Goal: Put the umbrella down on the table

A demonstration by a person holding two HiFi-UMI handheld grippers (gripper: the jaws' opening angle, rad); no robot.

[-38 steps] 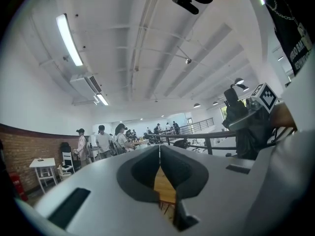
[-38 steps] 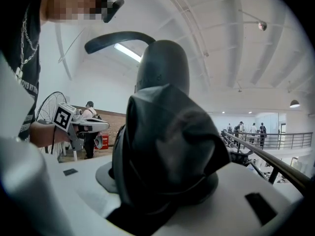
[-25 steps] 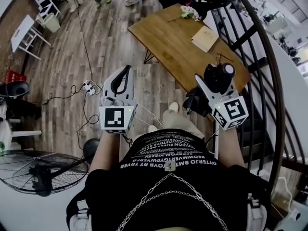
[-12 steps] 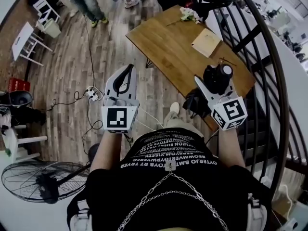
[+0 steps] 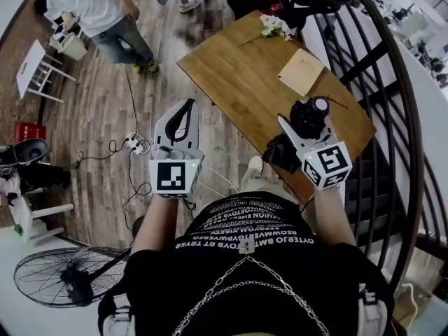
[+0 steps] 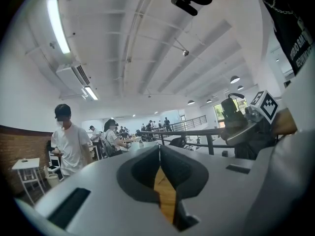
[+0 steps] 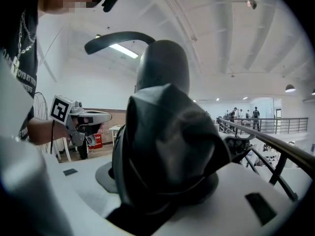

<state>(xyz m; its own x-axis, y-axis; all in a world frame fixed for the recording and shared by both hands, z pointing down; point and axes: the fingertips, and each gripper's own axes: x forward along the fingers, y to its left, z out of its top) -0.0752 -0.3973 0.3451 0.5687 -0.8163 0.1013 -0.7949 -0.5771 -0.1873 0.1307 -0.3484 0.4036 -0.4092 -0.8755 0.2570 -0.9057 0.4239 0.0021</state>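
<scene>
Gripping the umbrella [image 5: 313,115] upright in my right gripper [image 5: 299,127], I see the table [image 5: 238,68] just below and beyond it. My left gripper [image 5: 184,108], jaws together and empty, hangs left of the table.

Black folded umbrella [image 5: 304,121], apparently upright, over table [image 5: 238,75] edge.

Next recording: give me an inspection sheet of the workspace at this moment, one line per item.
Surface: wooden table, mostly bare; the umbrella is not on it yet.
Job's things: black folded umbrella, carried off the table.
Clutter: white flowers and a tan pad on the table.
Grippers: left gripper shut, empty; right gripper shut on the umbrella.
Cables: power strip with leads across the floor.
Surroundings: railing, floor fan, person in white shirt.
</scene>
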